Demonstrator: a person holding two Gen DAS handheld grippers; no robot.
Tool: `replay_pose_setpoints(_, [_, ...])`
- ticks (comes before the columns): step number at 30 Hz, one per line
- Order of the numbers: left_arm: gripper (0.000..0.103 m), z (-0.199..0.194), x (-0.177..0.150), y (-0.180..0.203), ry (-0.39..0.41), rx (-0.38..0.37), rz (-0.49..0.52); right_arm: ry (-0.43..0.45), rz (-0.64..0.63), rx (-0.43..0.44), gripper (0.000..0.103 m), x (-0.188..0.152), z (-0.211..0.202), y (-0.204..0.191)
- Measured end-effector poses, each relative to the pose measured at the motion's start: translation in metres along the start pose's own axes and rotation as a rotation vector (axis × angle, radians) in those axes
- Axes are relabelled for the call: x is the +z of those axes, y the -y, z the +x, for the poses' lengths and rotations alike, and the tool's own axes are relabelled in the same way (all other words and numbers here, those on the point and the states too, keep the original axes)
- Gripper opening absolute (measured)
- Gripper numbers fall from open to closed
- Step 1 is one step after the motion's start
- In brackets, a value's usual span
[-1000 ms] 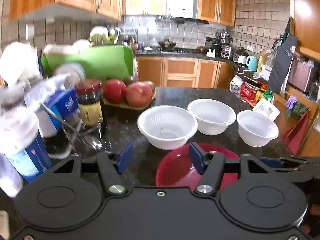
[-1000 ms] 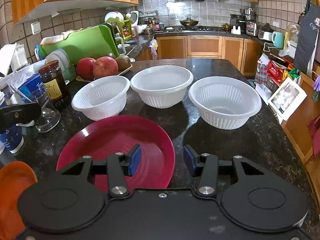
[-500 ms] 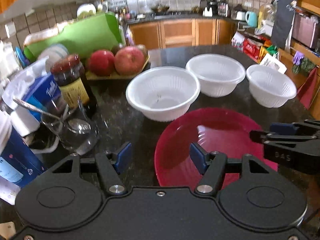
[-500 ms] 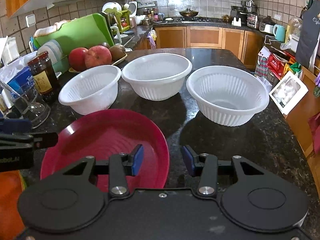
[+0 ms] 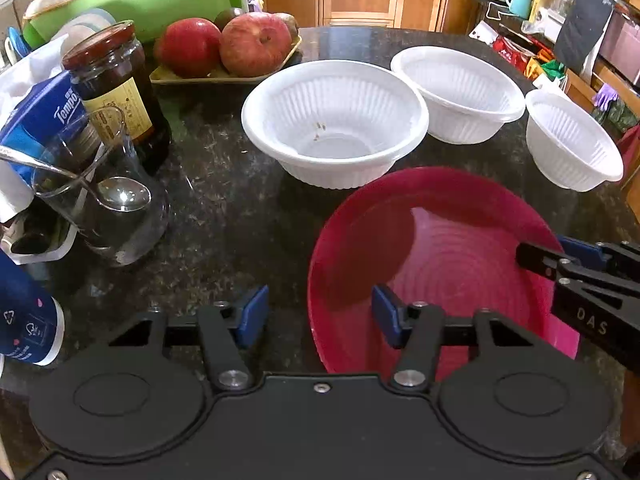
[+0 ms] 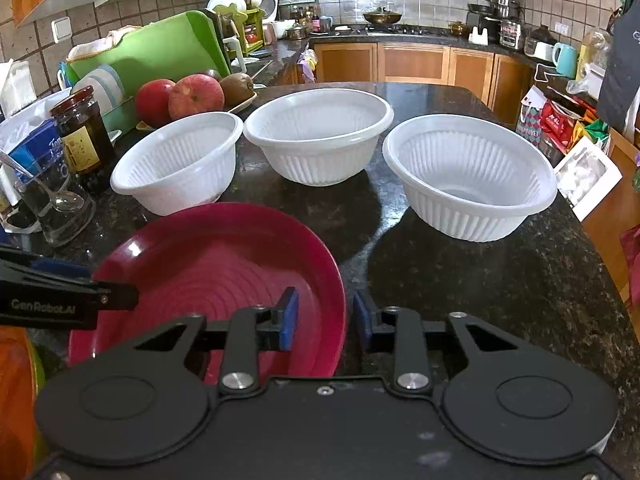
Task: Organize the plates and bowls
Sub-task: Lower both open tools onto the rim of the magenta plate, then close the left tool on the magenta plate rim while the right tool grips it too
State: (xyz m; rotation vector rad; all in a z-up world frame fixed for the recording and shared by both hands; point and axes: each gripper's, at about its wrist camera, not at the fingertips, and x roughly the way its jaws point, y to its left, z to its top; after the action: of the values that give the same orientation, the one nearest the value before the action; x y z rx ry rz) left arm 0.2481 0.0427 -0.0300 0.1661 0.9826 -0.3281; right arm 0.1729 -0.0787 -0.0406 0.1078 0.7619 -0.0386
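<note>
A red plate (image 5: 440, 256) lies on the dark stone counter, also in the right wrist view (image 6: 224, 268). Three white ribbed bowls stand behind it: left (image 6: 176, 160), middle (image 6: 320, 136), right (image 6: 468, 172). In the left wrist view they are left (image 5: 332, 120), middle (image 5: 456, 88) and right (image 5: 568, 140). My left gripper (image 5: 316, 316) is open, its jaws astride the plate's left rim. My right gripper (image 6: 326, 318) is open, narrower, its jaws astride the plate's right rim. Each gripper's fingertip shows in the other's view.
A glass with a spoon (image 5: 100, 200), a dark jar (image 5: 116, 84), a tissue pack (image 5: 36, 112) and a fruit tray (image 5: 228, 48) crowd the left. An orange dish (image 6: 16, 392) sits at the near left. The counter edge (image 6: 596, 248) drops off at the right.
Both grippers have moved forward and down onto the red plate's rims. The right gripper's jaws have narrowed. The plate has not moved.
</note>
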Motion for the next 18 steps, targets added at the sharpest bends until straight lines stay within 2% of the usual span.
replay_pose_setpoints(2, [0.052,-0.002,0.0,0.002,-0.004,-0.016,0.004,0.002,-0.002,0.002,0.024,-0.001,0.0,0.0])
replay_pose_setpoints(5, [0.046,-0.004,-0.001,0.007,-0.004,-0.026,0.013,0.006,-0.017,-0.018,0.014,-0.003,-0.002,0.0])
replay_pose_setpoints(13, [0.046,-0.012,-0.012,0.02,-0.033,-0.022,0.015,-0.005,0.005,-0.002,0.012,-0.017,-0.018,0.016])
replay_pose_setpoints(18, [0.046,-0.023,-0.027,0.045,-0.049,-0.009,0.043,0.0,0.014,-0.008,0.012,-0.033,-0.037,0.029])
